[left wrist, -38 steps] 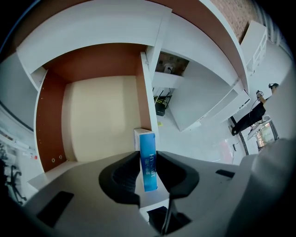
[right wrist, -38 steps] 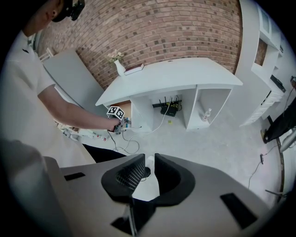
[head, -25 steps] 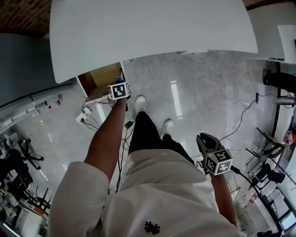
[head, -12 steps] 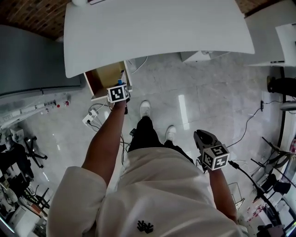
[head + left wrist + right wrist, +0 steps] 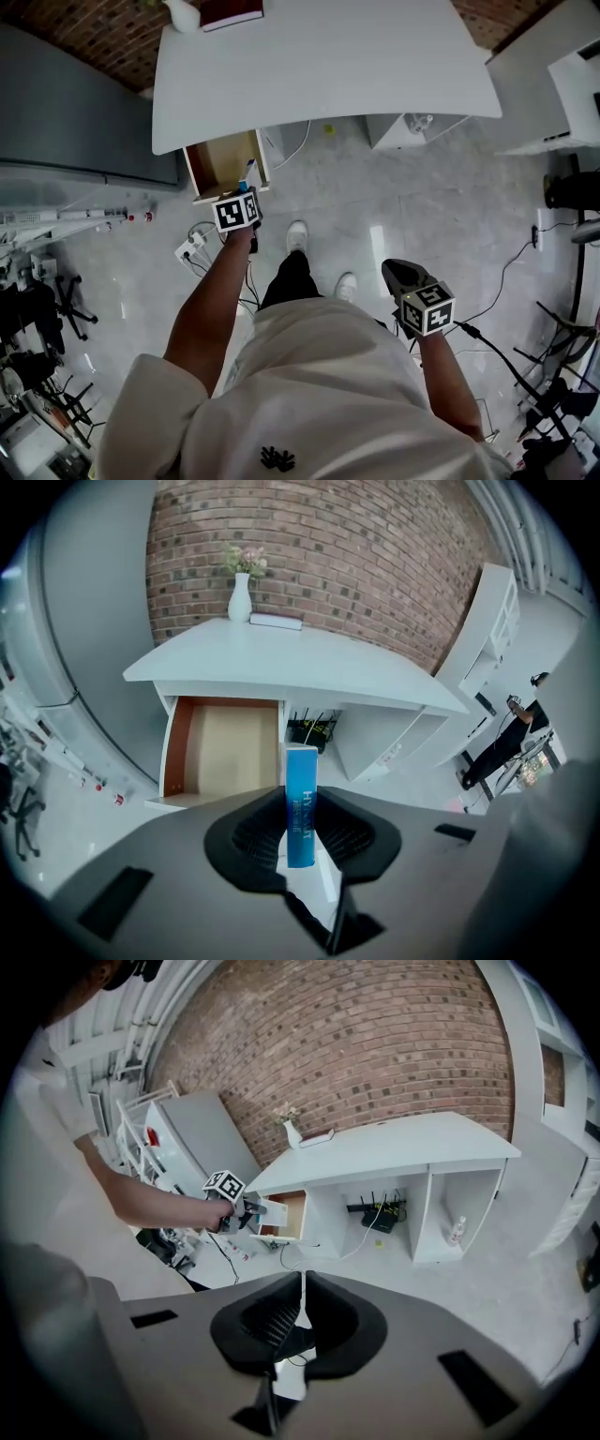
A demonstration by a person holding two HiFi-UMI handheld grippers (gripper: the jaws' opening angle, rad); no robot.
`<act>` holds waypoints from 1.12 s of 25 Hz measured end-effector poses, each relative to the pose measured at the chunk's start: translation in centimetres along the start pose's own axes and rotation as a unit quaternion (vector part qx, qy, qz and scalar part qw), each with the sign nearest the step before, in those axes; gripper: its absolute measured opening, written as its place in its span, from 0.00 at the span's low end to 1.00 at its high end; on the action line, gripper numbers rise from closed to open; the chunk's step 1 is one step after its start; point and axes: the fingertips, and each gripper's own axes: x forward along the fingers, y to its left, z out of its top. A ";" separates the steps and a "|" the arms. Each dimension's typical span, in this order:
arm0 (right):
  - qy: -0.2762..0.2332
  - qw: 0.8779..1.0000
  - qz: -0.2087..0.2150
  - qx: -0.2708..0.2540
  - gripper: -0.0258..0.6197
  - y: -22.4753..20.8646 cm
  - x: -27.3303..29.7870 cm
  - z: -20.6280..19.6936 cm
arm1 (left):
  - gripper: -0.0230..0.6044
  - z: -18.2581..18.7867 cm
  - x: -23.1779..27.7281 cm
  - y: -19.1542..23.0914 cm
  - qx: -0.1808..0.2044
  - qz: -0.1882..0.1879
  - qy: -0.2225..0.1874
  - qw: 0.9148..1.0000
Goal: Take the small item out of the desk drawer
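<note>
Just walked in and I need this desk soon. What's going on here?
A person is working at the white desk with hand-held tongs. The left tongs are shut on a small blue box, held upright in front of the open drawer, whose visible floor is bare. The right tongs hang shut and empty at the person's side, away from the desk.

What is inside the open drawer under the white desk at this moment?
The drawer shows only a bare tan bottom; no item is visible in it. The left gripper, closed on the blue box, covers its near right corner, so that part cannot be checked.
</note>
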 end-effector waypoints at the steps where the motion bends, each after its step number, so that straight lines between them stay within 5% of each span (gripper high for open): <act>1: -0.003 1.000 0.003 -0.007 0.10 0.0 -0.4 -0.1 | 0.19 -0.3 -1.1 -0.5 -0.002 -0.003 -0.005 1.000; 17: -0.019 0.994 0.059 -0.085 0.09 4.0 -6.5 -5.1 | 0.19 -8.6 -18.1 -8.2 -0.007 -0.053 -0.072 0.996; 28: -0.021 0.990 0.072 -0.119 0.09 4.9 -9.7 -8.6 | 0.19 -14.1 -25.1 -12.9 -0.003 -0.077 -0.078 0.994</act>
